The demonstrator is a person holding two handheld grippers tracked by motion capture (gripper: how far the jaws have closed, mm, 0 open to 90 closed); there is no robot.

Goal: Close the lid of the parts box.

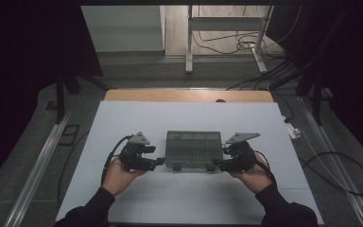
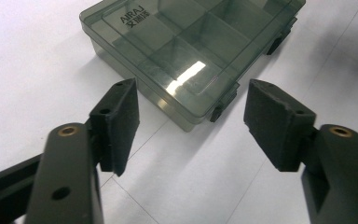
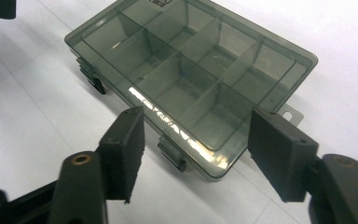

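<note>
A: The fingers (image 2: 119,122) of the left gripper (image 2: 190,123) stand moderately apart with nothing between the pads, and the same goes for the right gripper (image 3: 196,149). Neither one holds anything.

B: So where is the smoky-grey, see-through plastic compartment box (image 1: 193,149)?

A: It lies flat on the white table sheet (image 1: 123,123), lid closed, between the two grippers. From above, the left gripper (image 1: 158,161) sits just beside the box's near left corner and the right gripper (image 1: 217,164) just beside its near right corner.

B: Touching it?

A: In the left gripper view the pads hang short of the box (image 2: 186,51), with one small dark latch (image 2: 224,103) on the box's near edge lying just ahead of the gap. In the right gripper view the jaws straddle the box's (image 3: 191,79) near corner, and the second latch (image 3: 172,153) sits between them, yet I see no pad pressing on it.

B: What step does that look like?

A: My guess is the approach to the two front latches, one gripper per latch, before the lid is opened. The dividers inside show through the lid; the compartments look empty.

B: And the next move?

A: Probably each gripper has to ease in toward its latch and catch the tab's lip. The box looks light, so uneven pushes may slide it across the sheet.
</note>
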